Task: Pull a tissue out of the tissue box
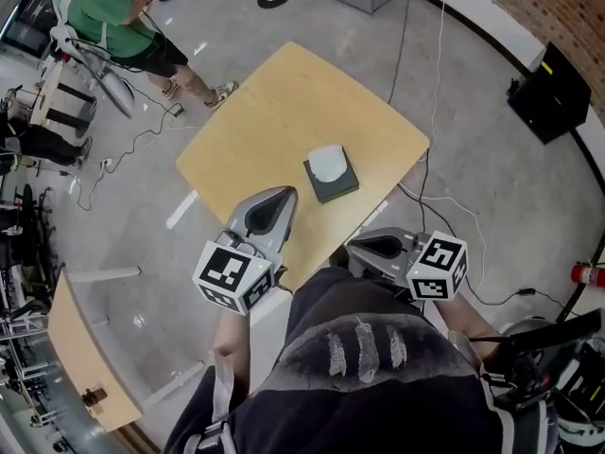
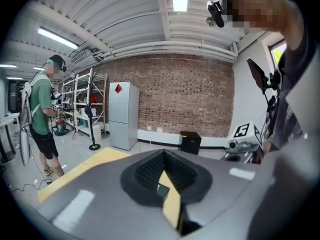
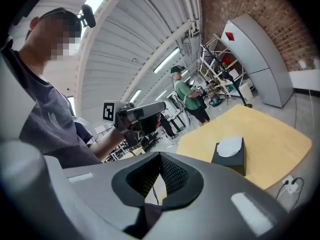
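A dark tissue box [image 1: 333,180] with a white tissue [image 1: 328,162] puffed out of its top stands on the light wooden table [image 1: 274,112], near the front right edge. The right gripper view shows the same box [image 3: 232,160] ahead to the right. My left gripper [image 1: 283,193] hovers over the table's front edge, left of the box and apart from it, jaws shut and empty [image 2: 164,152]. My right gripper [image 1: 353,246] is held off the table's edge in front of the box, its jaws shut with nothing between them [image 3: 161,155].
A person in a green shirt [image 1: 109,12] stands on the floor beyond the table's far left. Cables [image 1: 430,93] trail across the floor to the right, near a black box [image 1: 553,91]. Another wooden table [image 1: 80,343] is at the lower left.
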A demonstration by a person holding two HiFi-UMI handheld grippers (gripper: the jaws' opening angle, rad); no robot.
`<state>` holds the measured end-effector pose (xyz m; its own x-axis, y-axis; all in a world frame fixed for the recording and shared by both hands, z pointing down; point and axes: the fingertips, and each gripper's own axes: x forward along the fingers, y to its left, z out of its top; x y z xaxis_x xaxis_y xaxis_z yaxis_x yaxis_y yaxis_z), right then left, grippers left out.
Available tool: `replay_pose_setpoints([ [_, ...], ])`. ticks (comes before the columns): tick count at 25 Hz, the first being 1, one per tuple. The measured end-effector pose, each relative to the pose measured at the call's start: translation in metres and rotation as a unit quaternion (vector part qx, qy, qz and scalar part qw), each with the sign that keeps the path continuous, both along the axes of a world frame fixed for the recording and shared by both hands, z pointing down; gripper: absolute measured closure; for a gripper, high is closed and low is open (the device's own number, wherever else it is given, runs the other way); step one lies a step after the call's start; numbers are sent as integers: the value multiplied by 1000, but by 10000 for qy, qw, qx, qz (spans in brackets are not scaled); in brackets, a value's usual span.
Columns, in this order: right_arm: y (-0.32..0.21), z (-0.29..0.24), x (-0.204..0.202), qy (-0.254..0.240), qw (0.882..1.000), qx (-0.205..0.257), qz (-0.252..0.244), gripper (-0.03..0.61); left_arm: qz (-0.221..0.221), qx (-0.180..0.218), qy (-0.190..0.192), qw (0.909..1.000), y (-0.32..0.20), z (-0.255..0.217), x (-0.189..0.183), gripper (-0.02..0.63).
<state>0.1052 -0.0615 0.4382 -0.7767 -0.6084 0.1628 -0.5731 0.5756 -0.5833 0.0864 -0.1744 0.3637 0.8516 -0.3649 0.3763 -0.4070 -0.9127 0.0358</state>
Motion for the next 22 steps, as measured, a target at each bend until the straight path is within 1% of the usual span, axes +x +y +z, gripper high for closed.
replay_pose_setpoints([
  [4, -15, 5, 4, 260, 9994, -152, 183, 578, 171, -28, 196, 9997, -17, 4, 3, 609],
  [7, -23, 10, 4, 505, 9979, -326, 245, 578, 259, -196, 372, 9988, -24, 14, 0, 609],
  [12, -45, 19, -7, 673, 9956, -517, 390, 578, 337, -458, 483, 9972, -49, 38, -11, 609],
  [15, -51, 25, -14, 877, 9932, -703, 305, 578, 324, -483, 486, 9971, -64, 44, -13, 609],
  [17, -54, 40, -13, 1012, 9898, -973, 236, 578, 308, -528, 485, 9969, -71, 46, -14, 609],
  [20, -66, 72, 2, 1286, 9806, -1447, 310, 578, 267, -527, 313, 9978, -87, 52, -12, 609],
  [22, -78, 86, 9, 1463, 9755, -1605, 343, 578, 247, -523, 189, 9981, -98, 57, -12, 609],
])
